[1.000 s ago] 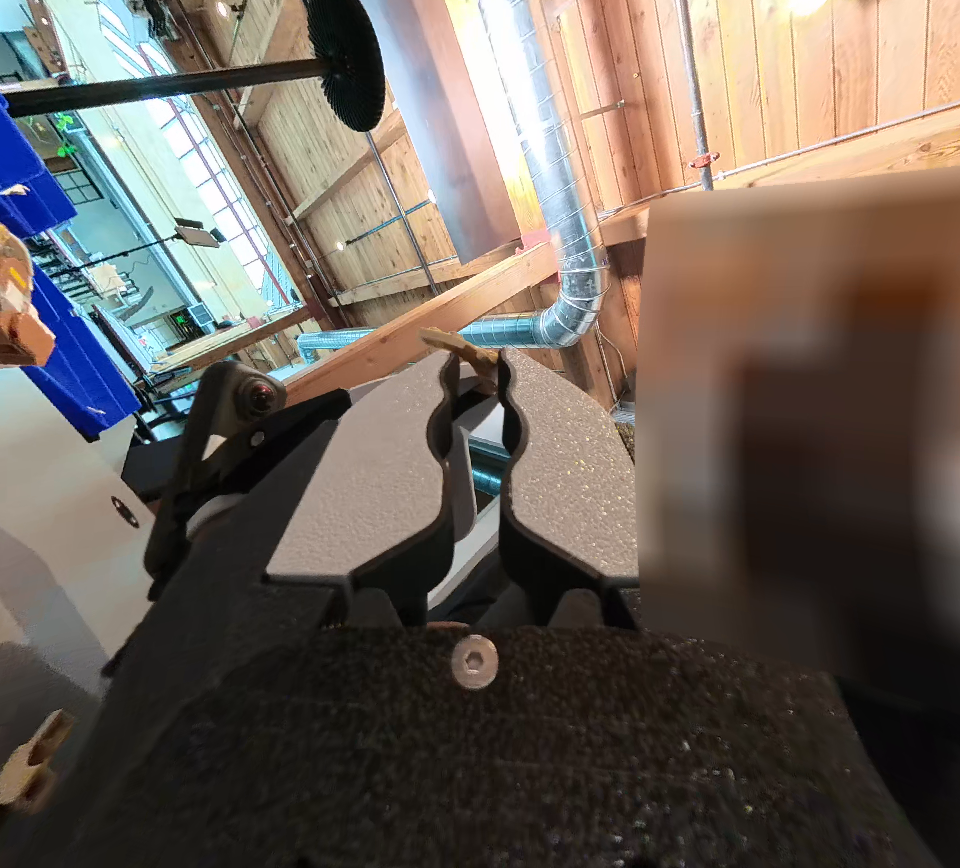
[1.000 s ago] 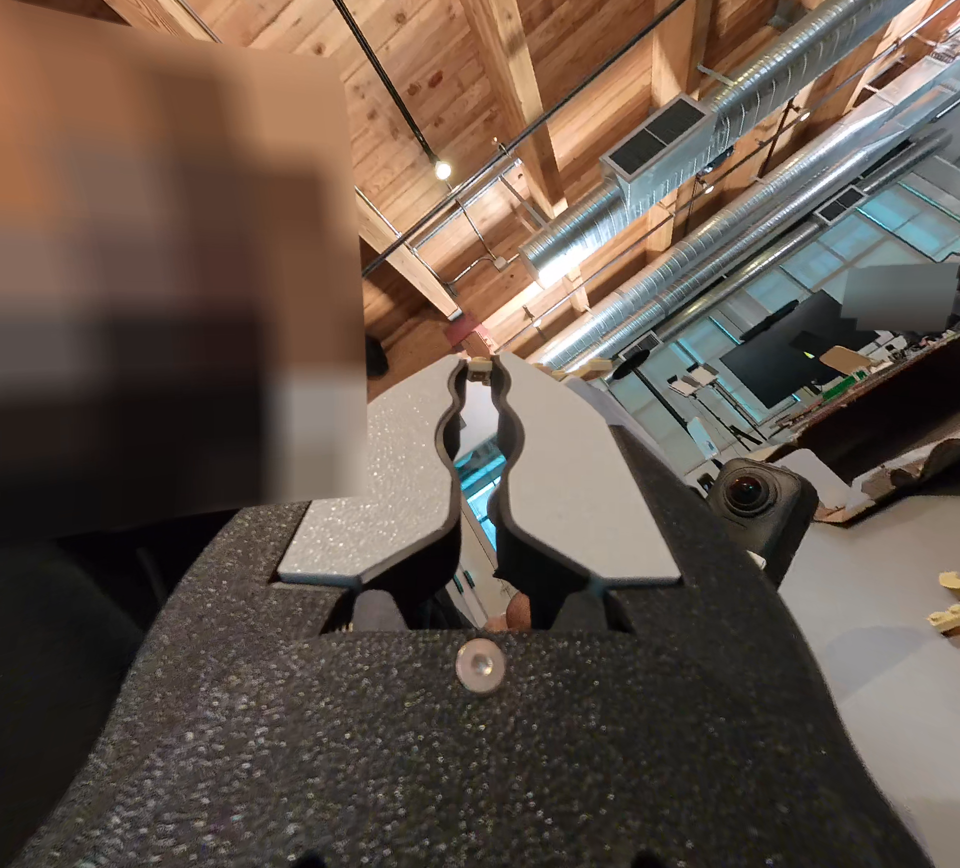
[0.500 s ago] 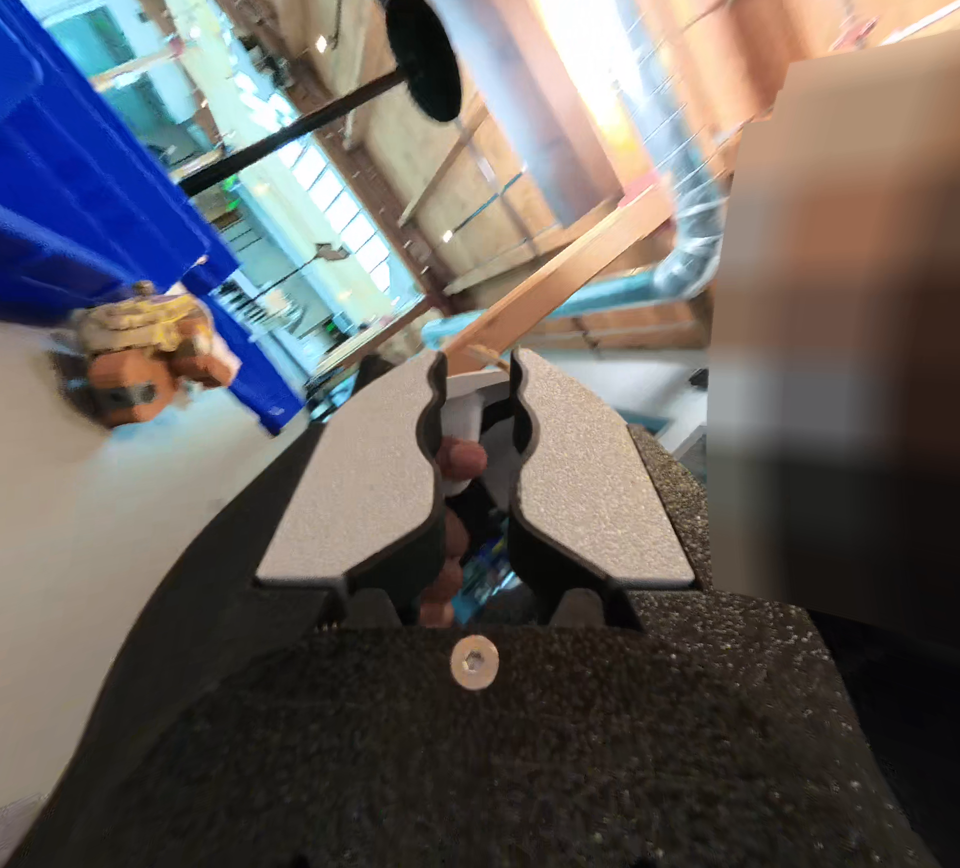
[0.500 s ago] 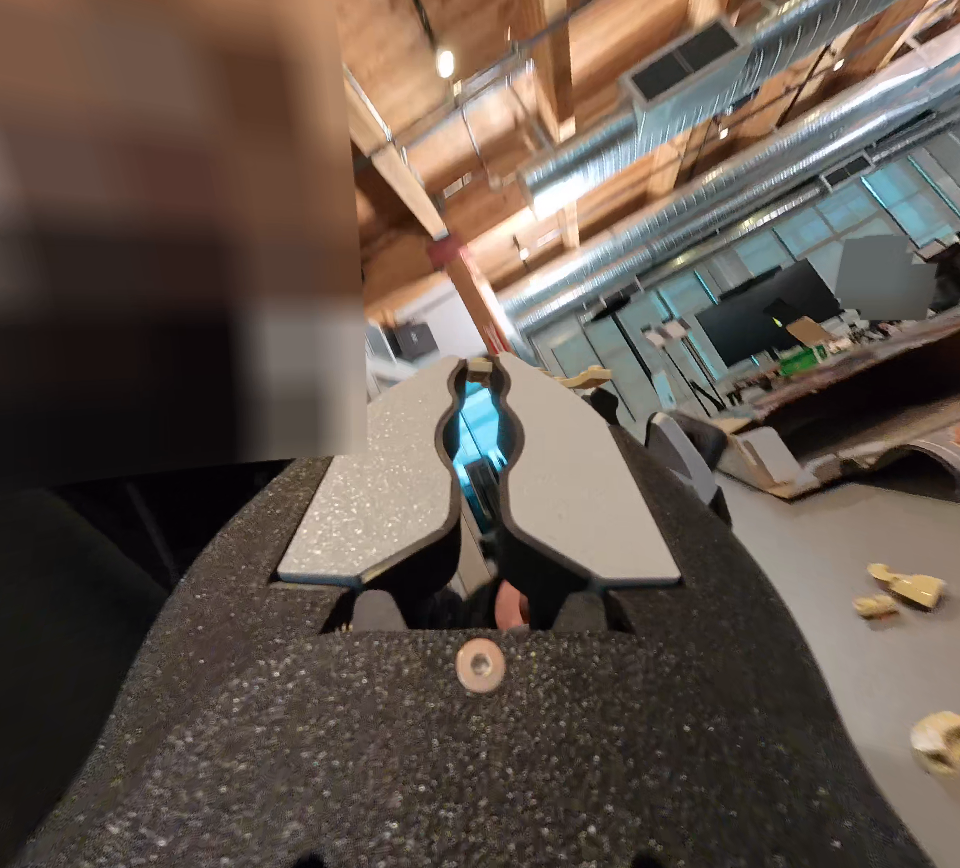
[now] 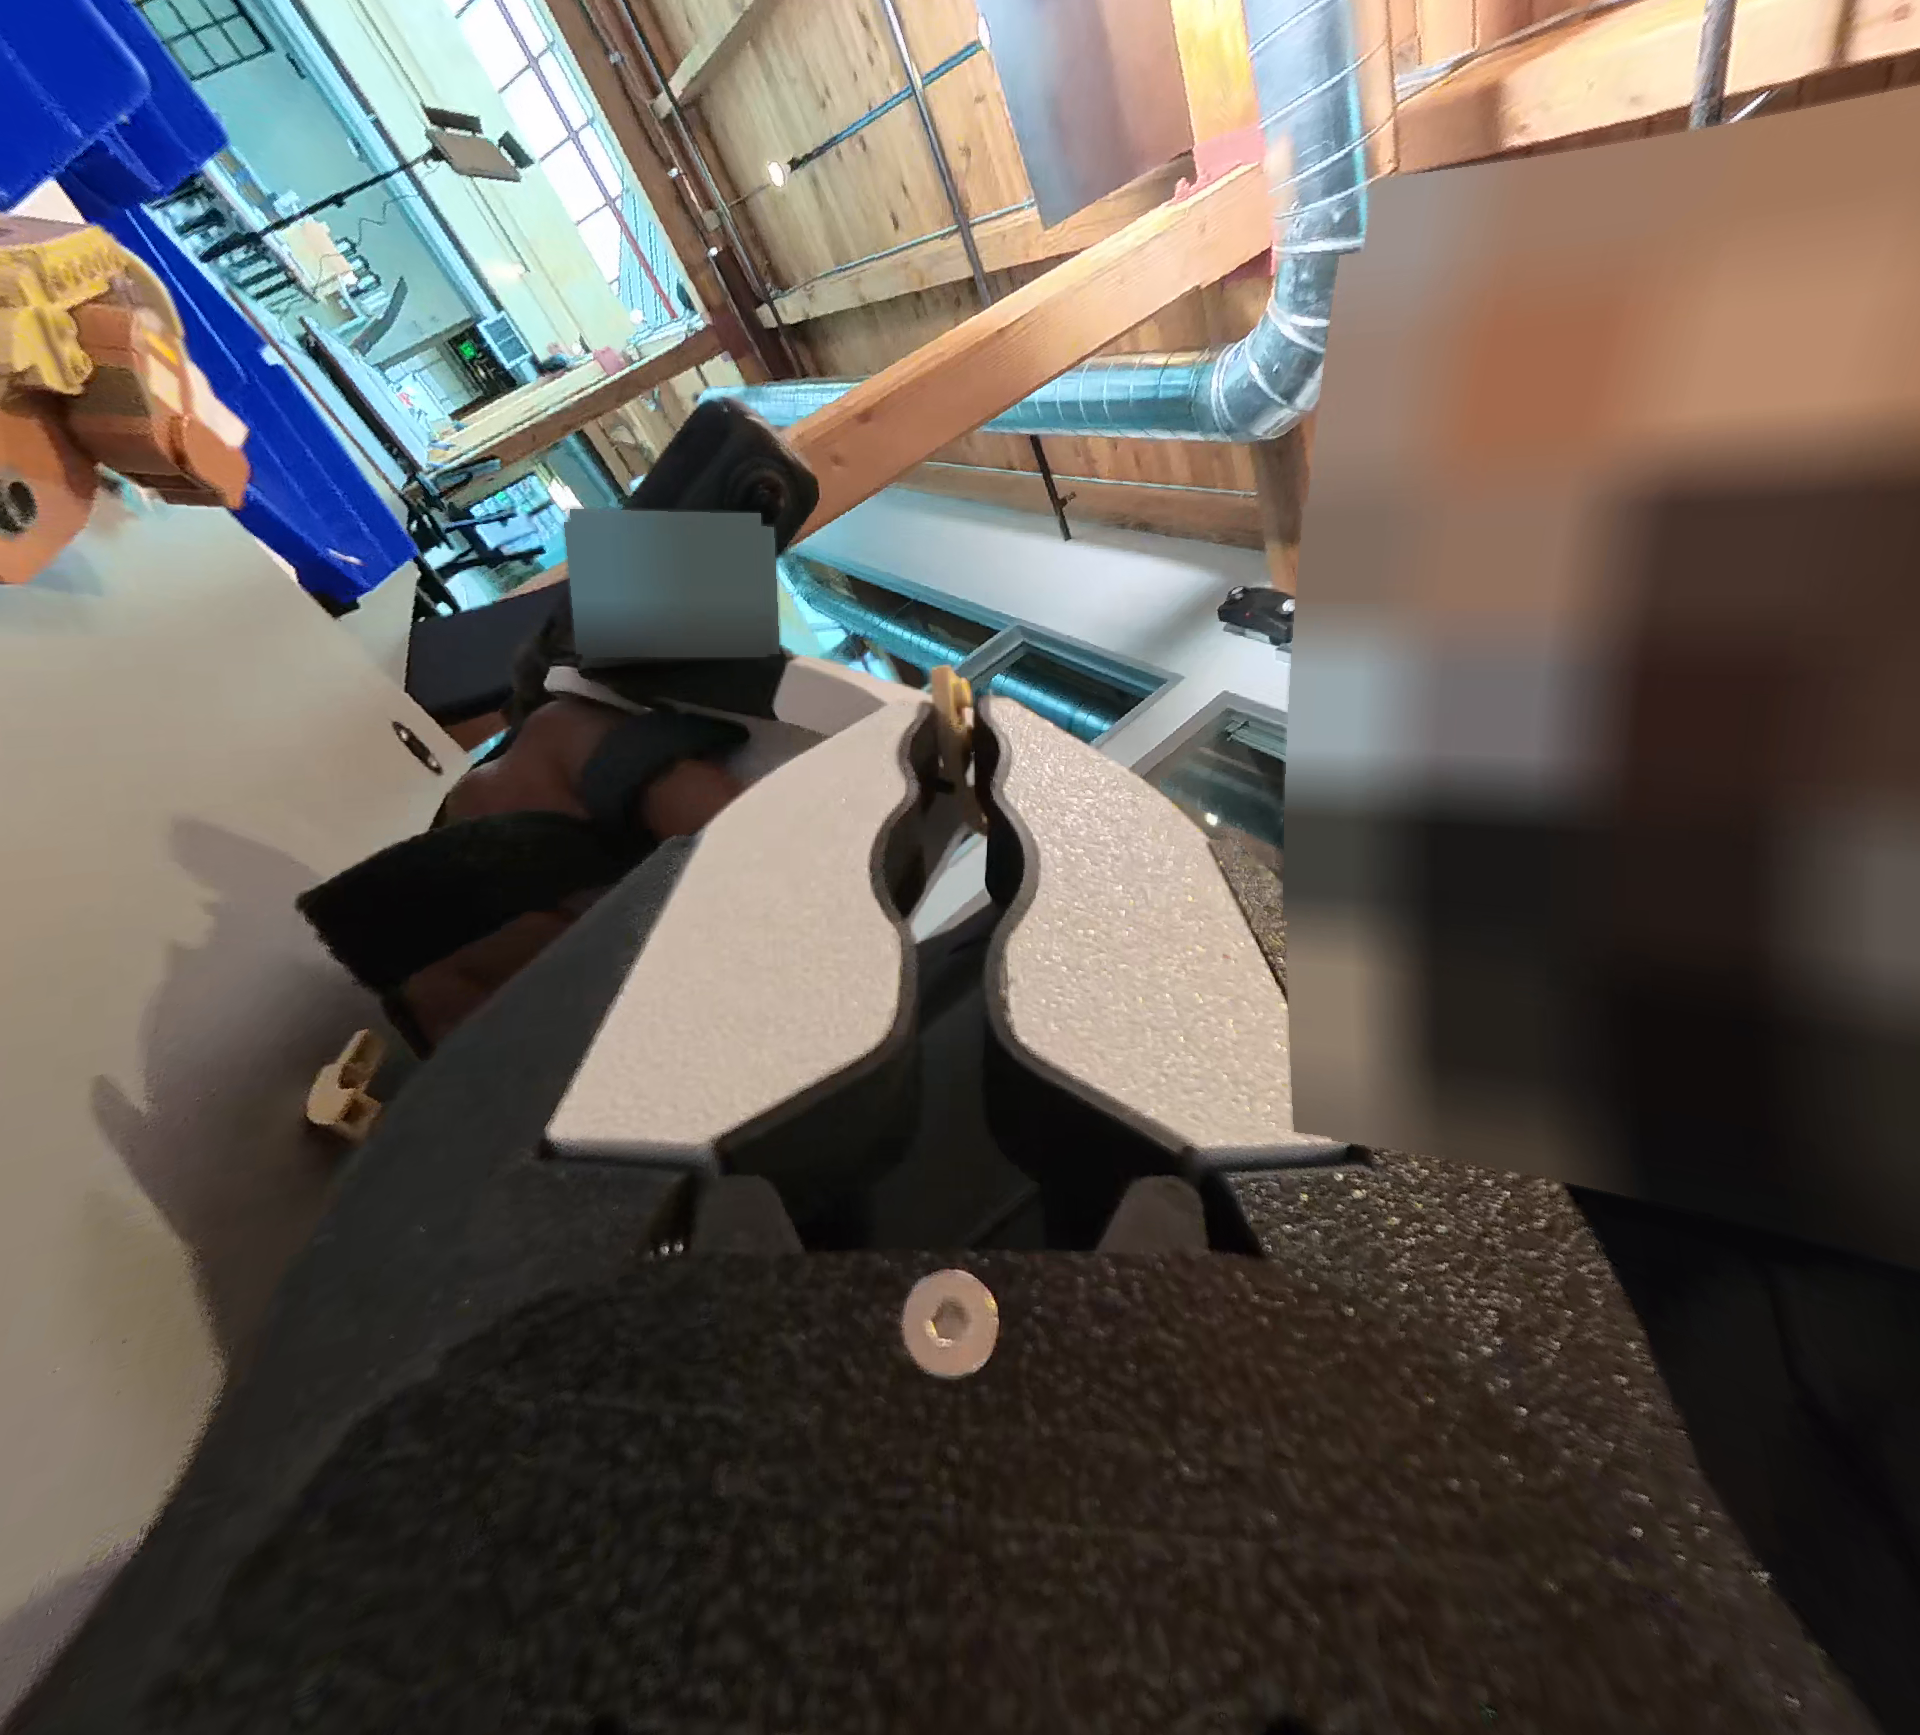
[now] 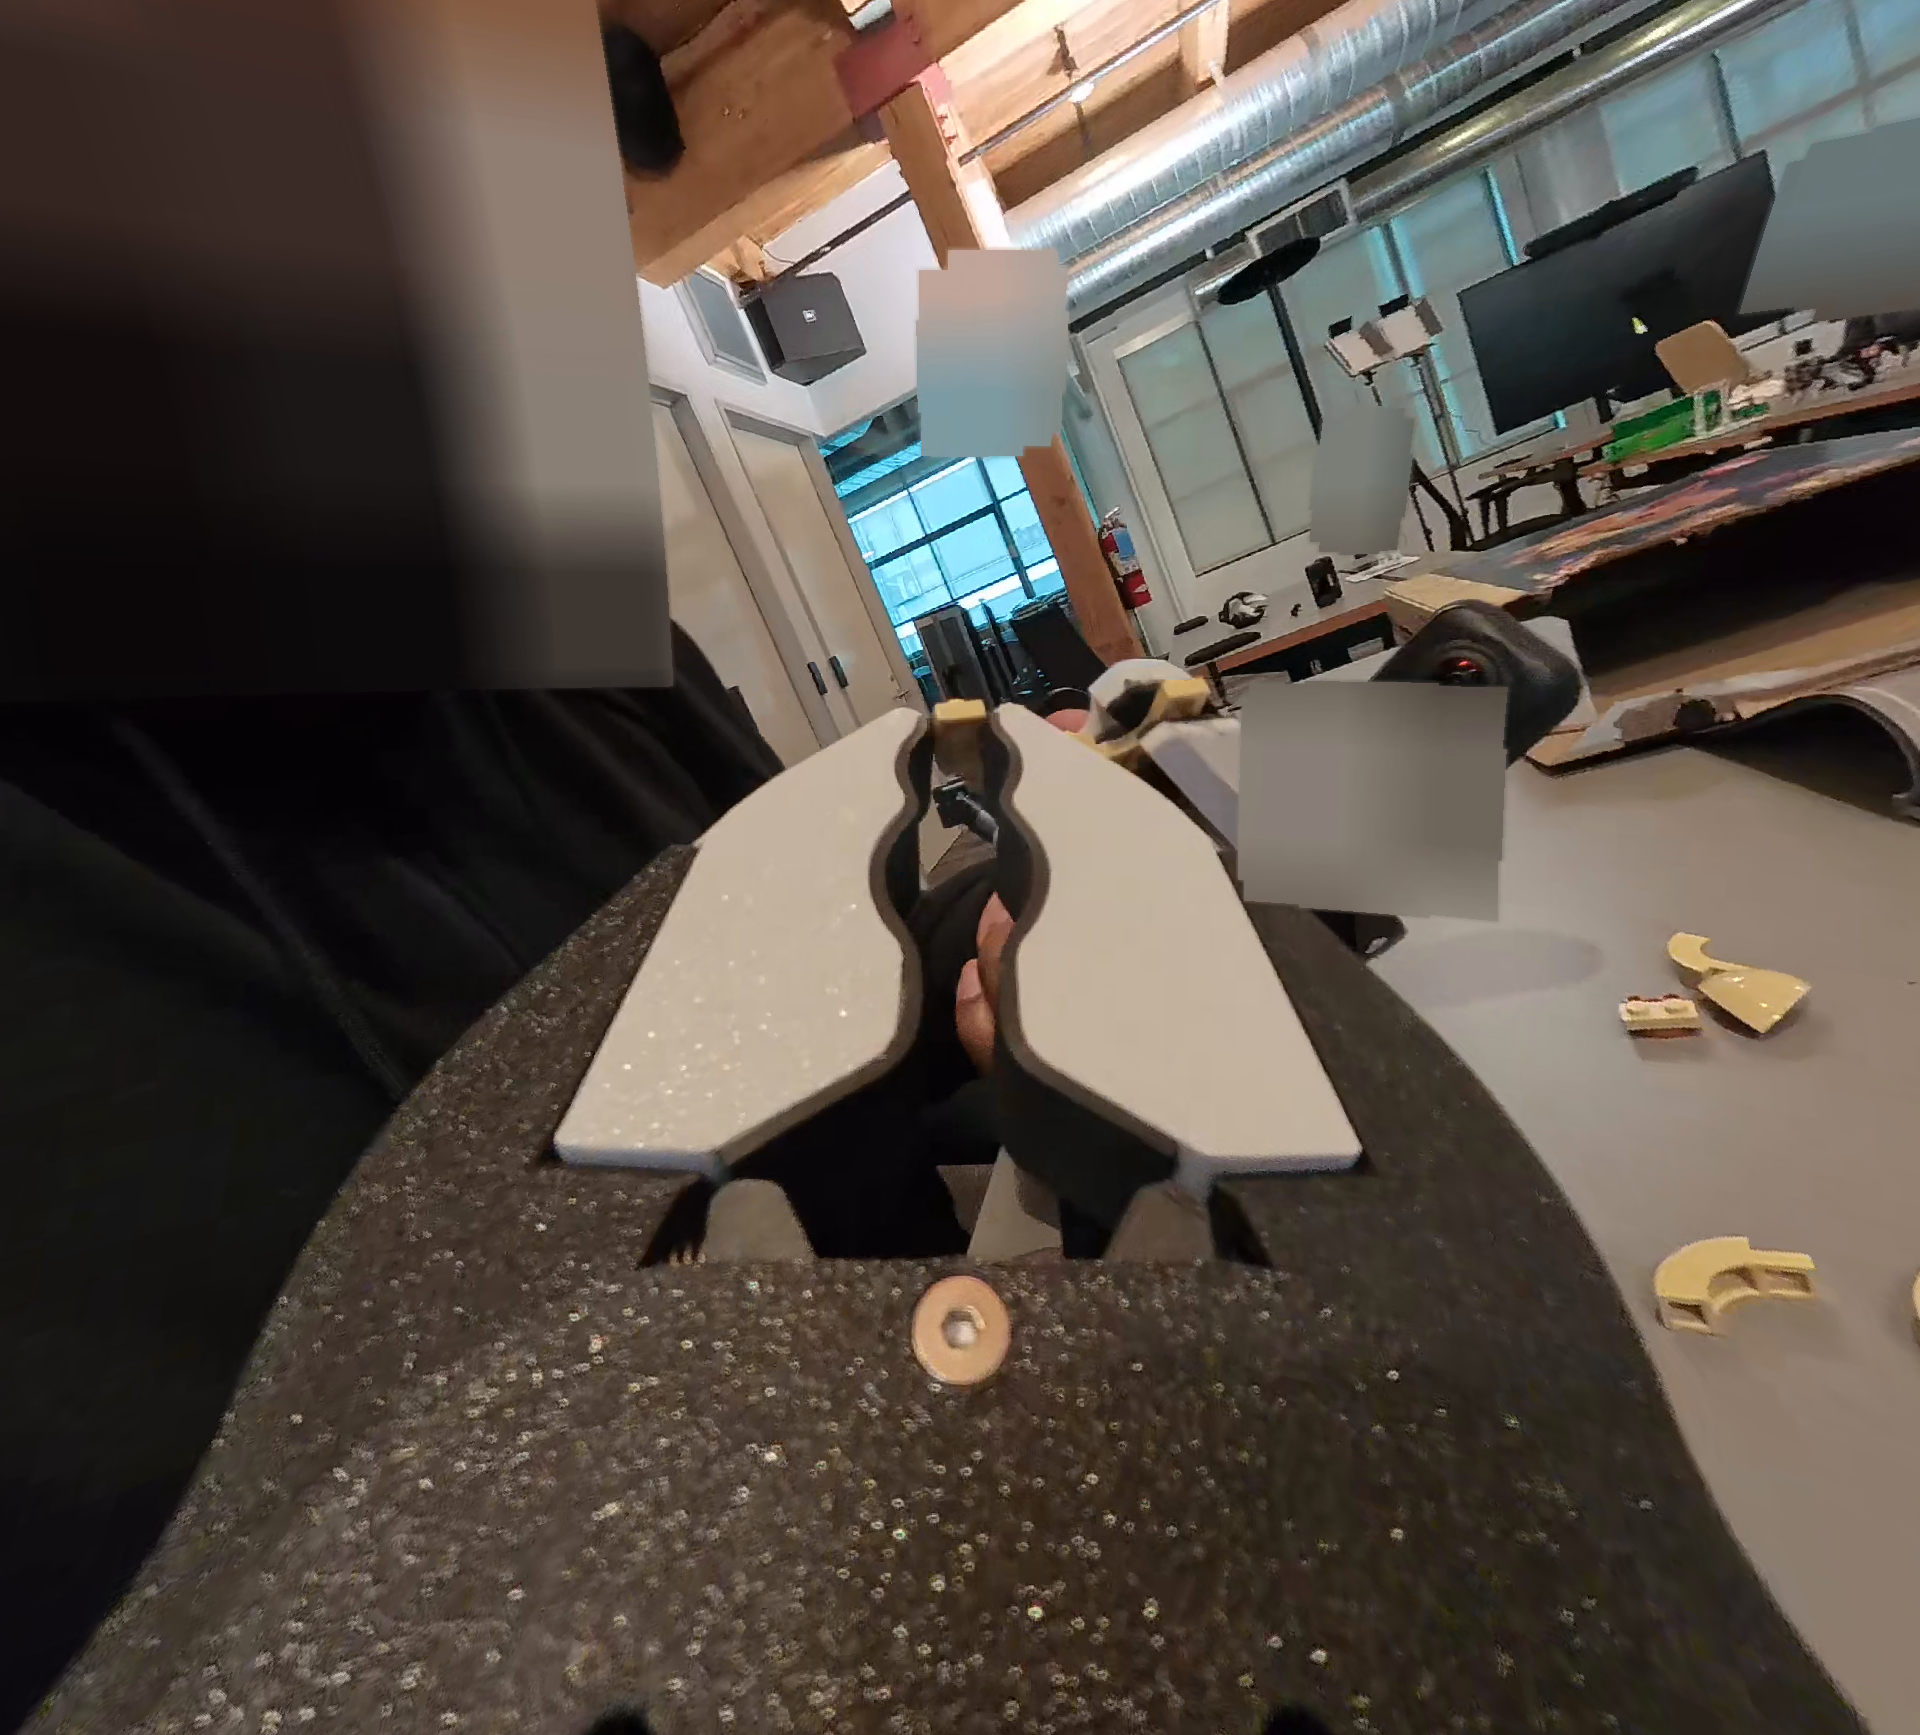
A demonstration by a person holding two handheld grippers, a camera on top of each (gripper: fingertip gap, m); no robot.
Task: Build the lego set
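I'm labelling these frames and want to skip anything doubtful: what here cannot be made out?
- Left wrist view: the tan piece in the left gripper is mostly hidden by the fingertips; its shape is unclear.
- Right wrist view: the tan piece in the right gripper shows only its top.
- Left wrist view: the brown and tan model is cut off by the left edge.
- Right wrist view: a tan part is cut off at the right edge.

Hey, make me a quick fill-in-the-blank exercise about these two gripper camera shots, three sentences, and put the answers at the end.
1. The left hand-held gripper pinches a small ____ -coloured piece at its fingertips.
2. The bins at the upper left of the left wrist view are ____.
3. Loose tan pieces lie on the ____ table to the right of the right hand-held gripper.

Answers: tan; blue; grey
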